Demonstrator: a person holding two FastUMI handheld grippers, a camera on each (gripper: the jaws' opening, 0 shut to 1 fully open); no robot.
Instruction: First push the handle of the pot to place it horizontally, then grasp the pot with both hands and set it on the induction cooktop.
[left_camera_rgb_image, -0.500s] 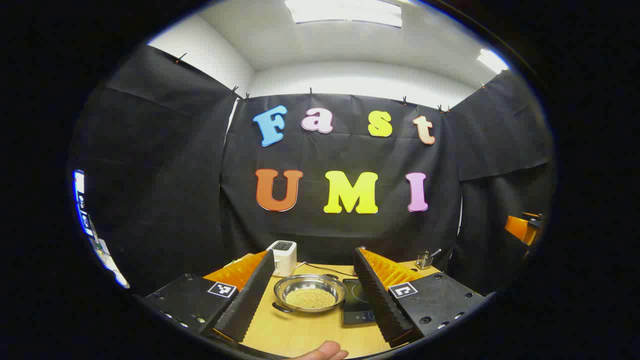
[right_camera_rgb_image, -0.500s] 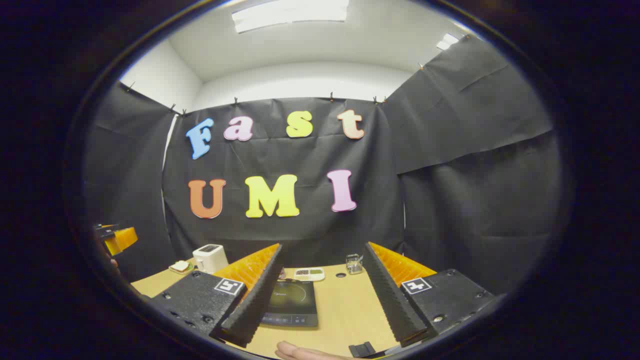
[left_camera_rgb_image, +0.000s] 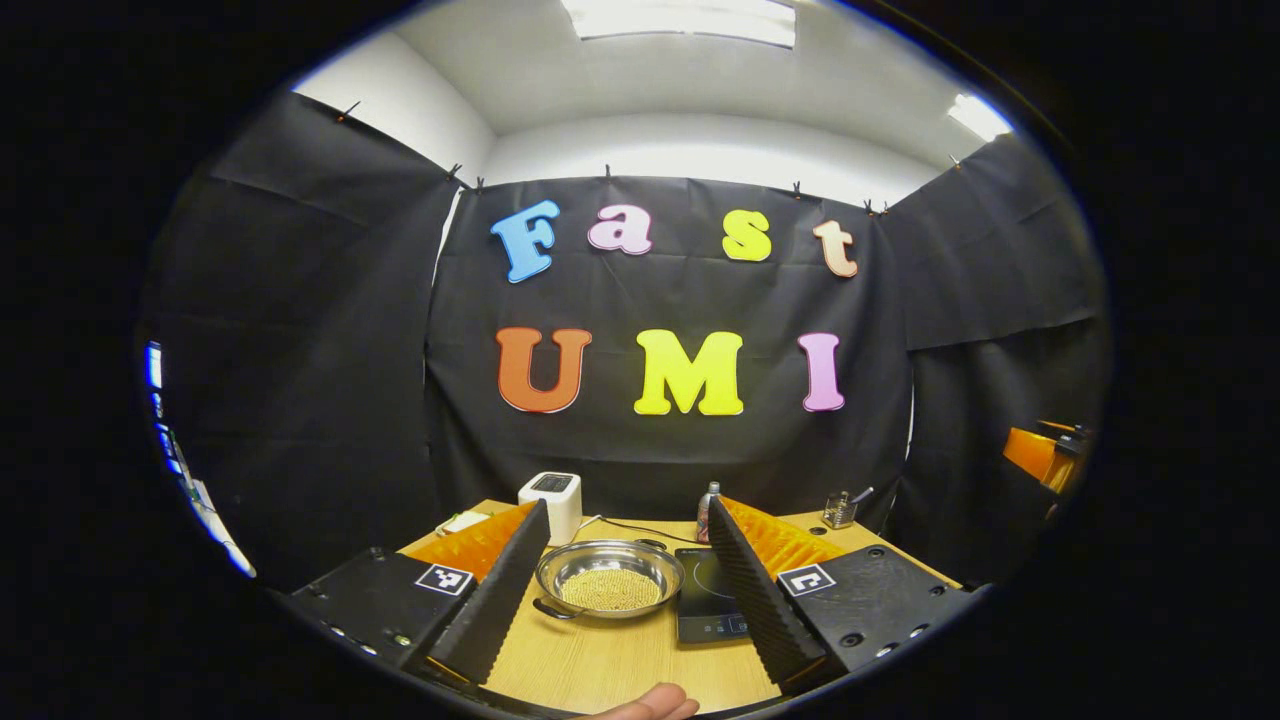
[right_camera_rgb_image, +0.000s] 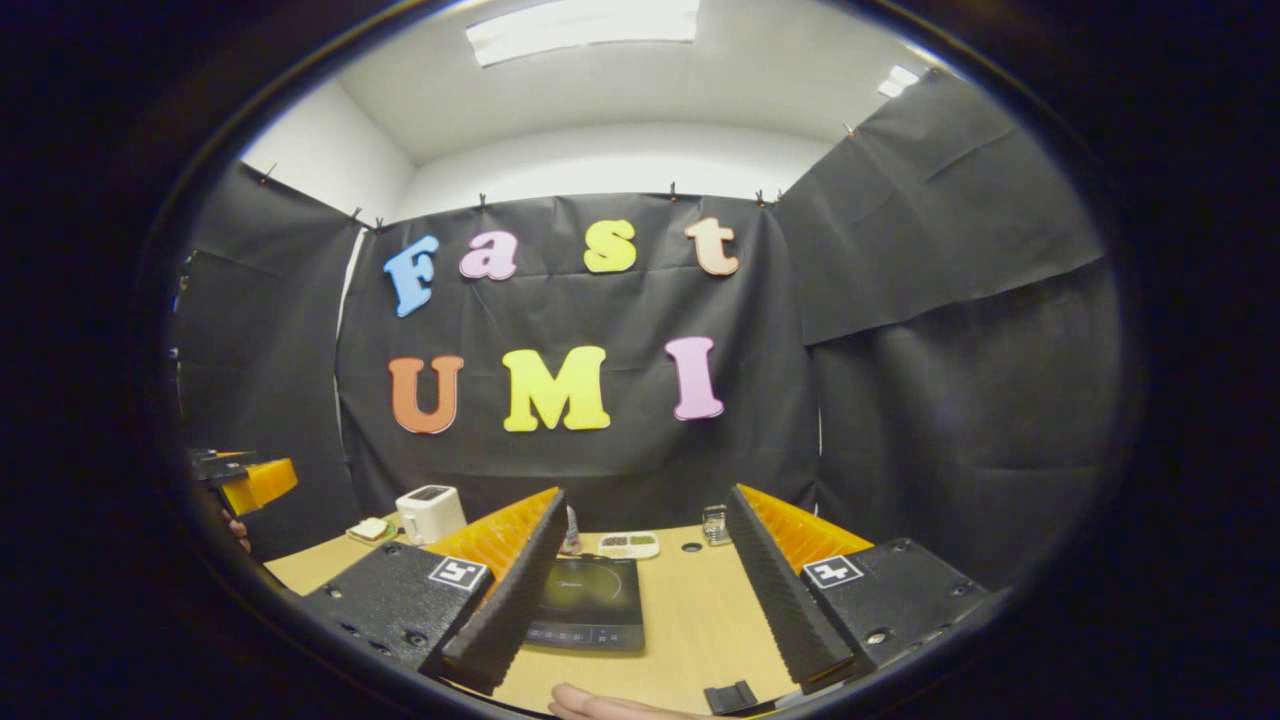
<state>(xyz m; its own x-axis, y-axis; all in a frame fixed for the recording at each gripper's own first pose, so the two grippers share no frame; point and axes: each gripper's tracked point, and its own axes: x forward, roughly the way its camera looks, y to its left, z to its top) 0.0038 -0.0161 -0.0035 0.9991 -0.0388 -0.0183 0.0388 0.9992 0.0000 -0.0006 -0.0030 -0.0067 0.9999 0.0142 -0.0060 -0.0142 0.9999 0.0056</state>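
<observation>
**Both grippers held back, pot untouched beside the cooktop**

The left gripper stands wide open and holds nothing; the pot sits framed between its fingers, well ahead on the wooden table. It holds a layer of small pale grains, and its near handle points toward the camera-left. The induction cooktop lies just beside it. The right gripper is also spread wide and empty, looking at the cooktop.

Risks, as I judge them: a push landing on the rim instead of the handle could slide the whole pot or tip grains out; uneven lifting by the two grippers could spill them too.

A white toaster, a bottle and what may be a utensil holder stand at the back, against black cloth walls under ceiling lights
</observation>
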